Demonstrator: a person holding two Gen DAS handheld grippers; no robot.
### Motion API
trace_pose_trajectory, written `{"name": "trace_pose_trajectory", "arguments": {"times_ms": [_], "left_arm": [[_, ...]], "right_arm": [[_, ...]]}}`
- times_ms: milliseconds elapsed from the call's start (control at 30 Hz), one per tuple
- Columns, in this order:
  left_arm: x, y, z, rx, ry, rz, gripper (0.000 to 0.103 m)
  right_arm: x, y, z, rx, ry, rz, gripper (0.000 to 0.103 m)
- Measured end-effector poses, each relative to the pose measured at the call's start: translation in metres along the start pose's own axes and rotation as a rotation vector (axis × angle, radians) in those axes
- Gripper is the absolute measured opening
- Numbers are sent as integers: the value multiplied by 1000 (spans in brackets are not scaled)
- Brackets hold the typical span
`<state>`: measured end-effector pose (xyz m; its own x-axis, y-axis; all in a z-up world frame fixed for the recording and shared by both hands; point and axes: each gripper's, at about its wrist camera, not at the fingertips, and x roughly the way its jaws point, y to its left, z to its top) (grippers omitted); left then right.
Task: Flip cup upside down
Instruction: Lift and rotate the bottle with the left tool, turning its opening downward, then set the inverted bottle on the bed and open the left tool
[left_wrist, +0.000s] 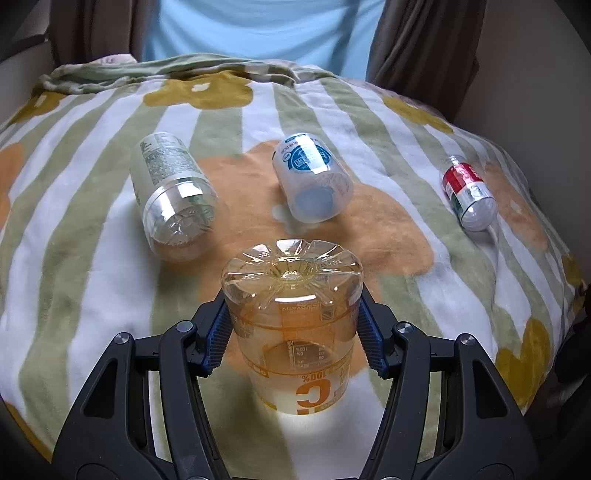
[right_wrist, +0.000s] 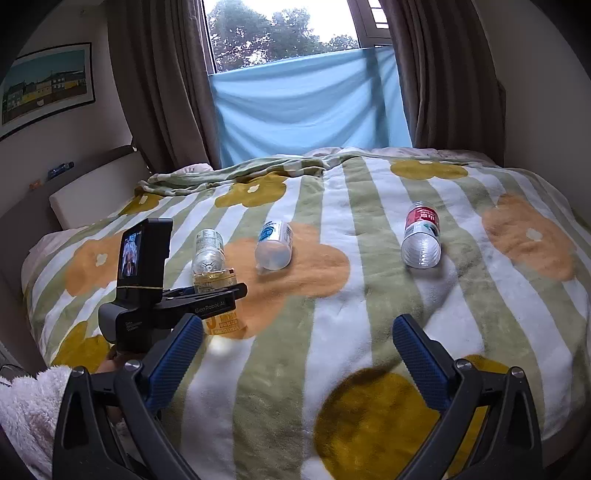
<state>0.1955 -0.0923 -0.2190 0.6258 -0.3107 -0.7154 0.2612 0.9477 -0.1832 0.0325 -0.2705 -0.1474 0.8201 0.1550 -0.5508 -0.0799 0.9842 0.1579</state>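
Observation:
A clear plastic cup (left_wrist: 291, 332) with orange print stands upside down on the striped blanket (left_wrist: 92, 258), its ribbed base on top and its lettering inverted. My left gripper (left_wrist: 291, 310) is shut on the cup, one blue pad pressed against each side. In the right wrist view the same cup (right_wrist: 221, 325) shows below the left gripper (right_wrist: 218, 286), at the left of the bed. My right gripper (right_wrist: 297, 328) hovers open over the blanket's near part, with nothing between its fingers.
Three more cut-bottle cups lie on their sides further back: a white-labelled one (left_wrist: 173, 195), a blue-labelled one (left_wrist: 314, 184) and a red-and-green one (left_wrist: 469, 192). A fleecy white sleeve (right_wrist: 26, 406) is at the lower left. Curtains and a window stand behind the bed.

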Motion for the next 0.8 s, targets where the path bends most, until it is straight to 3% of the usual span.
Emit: {"name": "trace_pose_trajectory", "arguments": {"times_ms": [267, 567, 633, 667, 700, 800], "left_arm": [[-11, -5, -8, 41, 91, 19, 57], [-14, -17, -10, 91, 125, 59, 57], [-15, -18, -9, 92, 127, 65, 70], [-15, -18, -9, 90, 127, 73, 90], [-17, -18, -9, 84, 119, 86, 103], [-26, -18, -7, 78, 82, 68, 103]], "right_arm": [[7, 9, -1, -13, 13, 23, 103], [8, 11, -2, -12, 17, 24, 103], [8, 11, -2, -10, 17, 26, 103], [8, 11, -2, -9, 17, 26, 103], [8, 11, -2, -8, 17, 25, 103], [8, 10, -2, -11, 16, 26, 103]]}}
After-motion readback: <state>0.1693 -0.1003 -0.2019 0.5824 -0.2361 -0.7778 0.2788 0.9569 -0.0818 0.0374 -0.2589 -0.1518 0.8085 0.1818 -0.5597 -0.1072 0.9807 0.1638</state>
